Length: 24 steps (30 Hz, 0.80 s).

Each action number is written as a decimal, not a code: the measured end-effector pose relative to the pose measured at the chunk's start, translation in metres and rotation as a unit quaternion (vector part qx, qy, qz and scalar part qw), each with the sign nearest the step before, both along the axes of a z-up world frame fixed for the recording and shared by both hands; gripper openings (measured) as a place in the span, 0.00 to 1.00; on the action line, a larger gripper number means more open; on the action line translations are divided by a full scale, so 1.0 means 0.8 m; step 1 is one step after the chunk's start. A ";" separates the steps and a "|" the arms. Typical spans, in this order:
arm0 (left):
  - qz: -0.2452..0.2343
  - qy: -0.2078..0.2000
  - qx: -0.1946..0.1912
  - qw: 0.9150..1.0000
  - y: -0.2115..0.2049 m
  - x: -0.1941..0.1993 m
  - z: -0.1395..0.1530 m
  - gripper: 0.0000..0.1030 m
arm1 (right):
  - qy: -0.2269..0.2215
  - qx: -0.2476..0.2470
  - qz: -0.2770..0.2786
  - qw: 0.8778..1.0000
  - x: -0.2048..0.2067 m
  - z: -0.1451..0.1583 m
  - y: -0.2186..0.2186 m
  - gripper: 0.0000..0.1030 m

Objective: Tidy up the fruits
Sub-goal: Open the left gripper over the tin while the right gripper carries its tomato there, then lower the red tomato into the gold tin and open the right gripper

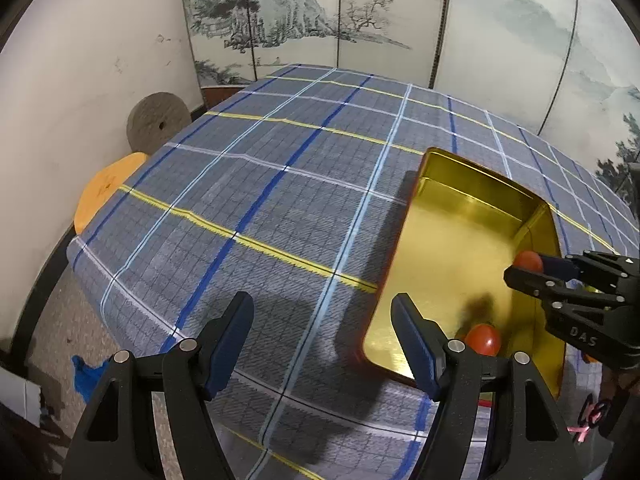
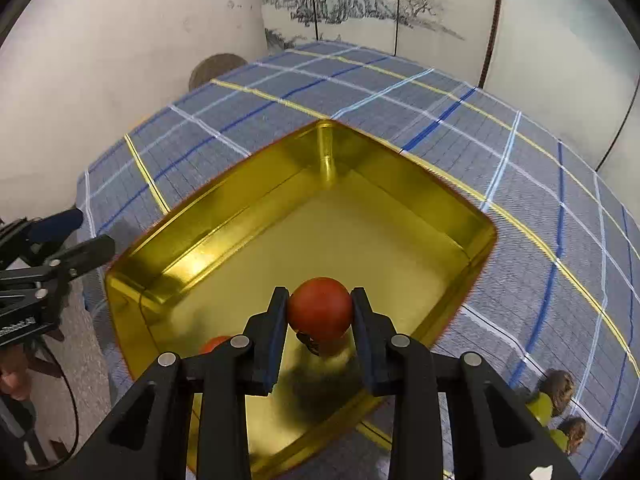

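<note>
My right gripper (image 2: pixel 320 314) is shut on a red tomato (image 2: pixel 320 306) and holds it above the near end of an open gold tin (image 2: pixel 240 208). A second red tomato (image 2: pixel 214 344) lies on the tin's floor just left of the fingers. In the left wrist view the tin (image 1: pixel 452 240) sits at the right, with that loose tomato (image 1: pixel 484 340) near its front corner. The right gripper (image 1: pixel 532 271) comes in from the right with its tomato (image 1: pixel 526 260). My left gripper (image 1: pixel 322 340) stands open over the cloth left of the tin, with nothing between its fingers.
A blue plaid cloth (image 1: pixel 260 200) covers the table, whose left edge drops to the floor. Two yellow-green fruits with brown tops (image 2: pixel 542 404) lie on the cloth right of the tin. An orange stool (image 1: pixel 104 192) and a stone disc (image 1: pixel 158 122) stand by the wall.
</note>
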<state>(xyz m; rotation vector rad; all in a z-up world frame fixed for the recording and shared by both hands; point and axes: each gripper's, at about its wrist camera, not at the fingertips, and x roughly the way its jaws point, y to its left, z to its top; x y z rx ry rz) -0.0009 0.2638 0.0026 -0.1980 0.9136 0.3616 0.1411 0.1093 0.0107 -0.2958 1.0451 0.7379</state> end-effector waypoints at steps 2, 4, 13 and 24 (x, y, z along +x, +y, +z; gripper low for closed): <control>0.005 0.002 -0.001 1.000 0.003 -0.001 -0.001 0.70 | 0.002 -0.009 0.005 1.000 0.001 -0.007 0.007 0.28; 0.008 0.002 -0.003 1.000 0.007 -0.001 -0.003 0.70 | 0.005 -0.013 0.009 1.000 0.002 -0.011 0.012 0.28; 0.015 0.008 -0.006 1.000 0.015 -0.001 -0.010 0.70 | 0.005 -0.032 0.017 0.999 0.002 -0.023 0.021 0.29; 0.025 0.013 -0.013 1.000 0.021 -0.004 -0.014 0.71 | 0.001 -0.041 0.025 0.999 -0.001 -0.027 0.027 0.29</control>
